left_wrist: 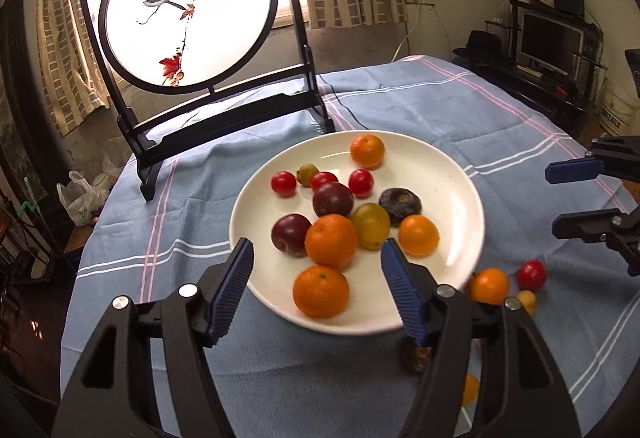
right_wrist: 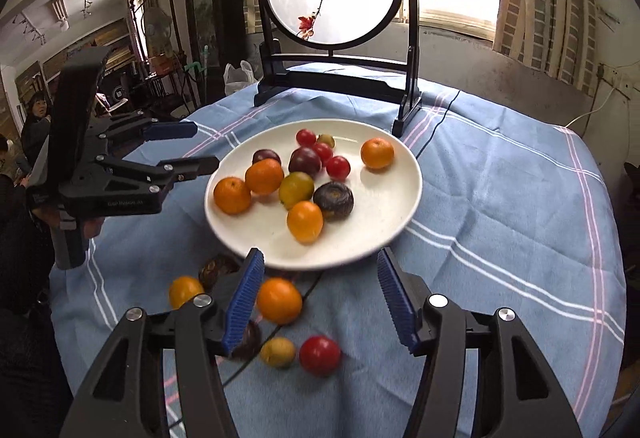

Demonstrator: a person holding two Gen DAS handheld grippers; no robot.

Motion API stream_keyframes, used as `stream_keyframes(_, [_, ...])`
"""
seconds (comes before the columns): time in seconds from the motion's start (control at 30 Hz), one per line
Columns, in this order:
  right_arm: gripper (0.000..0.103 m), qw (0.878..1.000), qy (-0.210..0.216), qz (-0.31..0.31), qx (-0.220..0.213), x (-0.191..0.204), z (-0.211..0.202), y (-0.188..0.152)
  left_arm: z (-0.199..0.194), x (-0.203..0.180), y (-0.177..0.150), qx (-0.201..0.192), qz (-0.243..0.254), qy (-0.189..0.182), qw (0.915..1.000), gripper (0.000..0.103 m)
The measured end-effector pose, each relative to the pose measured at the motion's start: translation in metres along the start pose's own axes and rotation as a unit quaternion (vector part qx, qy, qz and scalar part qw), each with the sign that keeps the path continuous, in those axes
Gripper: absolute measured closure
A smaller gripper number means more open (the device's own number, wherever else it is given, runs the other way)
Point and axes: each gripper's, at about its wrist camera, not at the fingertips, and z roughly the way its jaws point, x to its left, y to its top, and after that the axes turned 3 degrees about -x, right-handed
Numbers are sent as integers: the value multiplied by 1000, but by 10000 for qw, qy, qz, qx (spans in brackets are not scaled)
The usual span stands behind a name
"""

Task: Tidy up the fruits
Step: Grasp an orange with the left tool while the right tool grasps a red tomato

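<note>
Most fruit gathered on white plate (right_wrist: 404,198); orange (right_wrist: 279,300), red tomato (right_wrist: 319,355), small yellow fruit (right_wrist: 277,351) loose on desk (right_wrist: 500,198). Left gripper (left_wrist: 318,278) and right gripper (right_wrist: 320,298): jaws released, nothing held. Orange best centred between right jaws before closing.

white plate (left_wrist: 448,174), blue striped tablecloth (left_wrist: 460,106), orange tangerines (left_wrist: 321,291)

left tongs (left_wrist: 317,288): jaws apart, empty | right tongs (right_wrist: 320,298): jaws apart, empty

Glossy white ceramic plate (left_wrist: 448,174); matt woven cloth (left_wrist: 460,106); ribbed blue rubbery pads (left_wrist: 234,290) on tongs.
</note>
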Motion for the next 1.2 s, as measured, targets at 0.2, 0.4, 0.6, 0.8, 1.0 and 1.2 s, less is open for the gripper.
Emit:
stream_keyframes(0.2, [43,9999,8,43,158,4,-18,-40,-20,-29,-37,229,309,-506,9980,36])
stream_keyframes(0.4, [43,9988,-54,-119,471,10,-12,-67,-21,-60,-68,572,566,-998,9917,36])
stream_keyframes(0.6, [43,9969,-307,-414,601,12,4,-70,-3,-69,-78,885,458,-1176,9880,49])
stream_keyframes(0.8, [51,9934,-300,-851,710,21,26,-61,12,-66,-79,1054,229,-1311,9855,61])
stream_keyframes(1.0, [67,9912,-73,-1048,803,28,34,-48,13,-68,-79,996,325,-1330,9856,61])
stream_keyframes(1.2, [65,9924,119,-912,815,14,22,-45,10,-63,-80,1004,230,-1369,9852,61])
